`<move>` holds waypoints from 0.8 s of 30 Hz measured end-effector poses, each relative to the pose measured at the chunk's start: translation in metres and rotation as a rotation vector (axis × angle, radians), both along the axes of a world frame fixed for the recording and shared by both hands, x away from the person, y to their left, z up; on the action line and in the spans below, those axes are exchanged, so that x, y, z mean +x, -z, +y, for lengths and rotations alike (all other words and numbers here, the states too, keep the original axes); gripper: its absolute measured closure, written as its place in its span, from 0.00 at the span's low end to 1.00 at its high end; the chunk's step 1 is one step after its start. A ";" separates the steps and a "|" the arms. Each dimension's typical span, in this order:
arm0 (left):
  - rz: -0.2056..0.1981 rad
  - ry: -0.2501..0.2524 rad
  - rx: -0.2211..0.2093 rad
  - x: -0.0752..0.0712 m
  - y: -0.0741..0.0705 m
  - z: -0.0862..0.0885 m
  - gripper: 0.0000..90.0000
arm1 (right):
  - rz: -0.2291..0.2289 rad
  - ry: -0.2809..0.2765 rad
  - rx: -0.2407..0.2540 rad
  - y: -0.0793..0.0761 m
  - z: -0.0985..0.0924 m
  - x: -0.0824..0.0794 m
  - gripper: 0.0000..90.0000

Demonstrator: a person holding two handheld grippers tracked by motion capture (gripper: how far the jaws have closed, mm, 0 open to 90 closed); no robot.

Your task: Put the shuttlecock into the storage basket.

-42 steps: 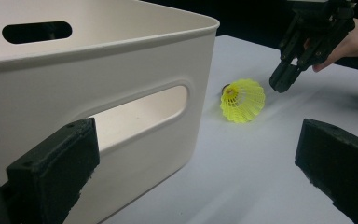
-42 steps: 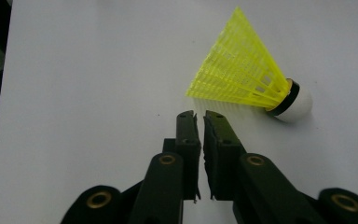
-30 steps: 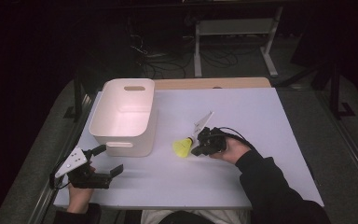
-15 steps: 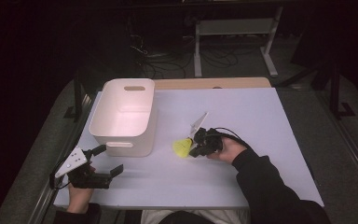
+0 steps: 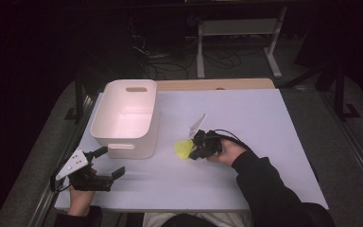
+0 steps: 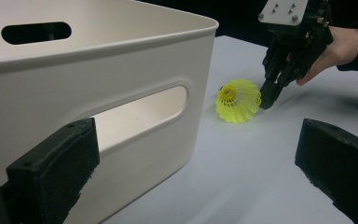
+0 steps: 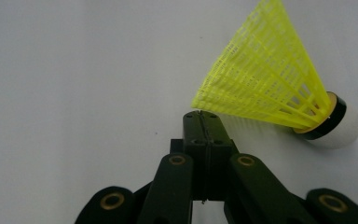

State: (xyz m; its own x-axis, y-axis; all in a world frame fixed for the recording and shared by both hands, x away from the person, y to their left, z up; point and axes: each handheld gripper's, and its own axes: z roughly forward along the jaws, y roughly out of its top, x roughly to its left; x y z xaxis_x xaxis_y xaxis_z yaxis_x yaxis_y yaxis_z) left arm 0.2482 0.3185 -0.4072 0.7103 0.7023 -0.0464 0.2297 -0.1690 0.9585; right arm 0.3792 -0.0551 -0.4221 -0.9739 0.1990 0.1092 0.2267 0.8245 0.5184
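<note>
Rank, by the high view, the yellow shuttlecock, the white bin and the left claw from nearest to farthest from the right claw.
1. Yellow shuttlecock: right at the right claw's shut tips, on its left.
2. White bin: farther left, standing on the table.
3. Left claw: farthest, at the table's near left corner, jaws open.

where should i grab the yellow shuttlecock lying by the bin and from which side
Grip the yellow shuttlecock across the narrow end of its skirt, just behind the white cork. It lies on its side on the table, so come down from above with the jaws straddling it. The mesh skirt is wide and would likely flex, and the right gripper, jaws shut, only touches its rim.
</note>
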 end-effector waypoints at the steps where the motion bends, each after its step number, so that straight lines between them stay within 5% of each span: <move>1: 0.000 0.000 0.000 0.000 0.000 0.000 0.00 | 0.000 -0.001 0.000 0.000 0.001 0.000 0.99; 24: -0.001 0.001 -0.001 0.000 0.000 0.000 0.00 | -0.015 0.005 0.007 0.003 0.012 0.007 0.99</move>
State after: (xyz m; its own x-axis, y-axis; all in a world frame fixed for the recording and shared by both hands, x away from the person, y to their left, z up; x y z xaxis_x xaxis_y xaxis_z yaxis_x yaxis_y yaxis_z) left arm 0.2482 0.3187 -0.4071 0.7107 0.7019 -0.0464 0.2286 -0.1680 0.9589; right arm 0.3863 -0.0431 -0.4253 -0.9745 0.2028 0.0964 0.2228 0.8197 0.5277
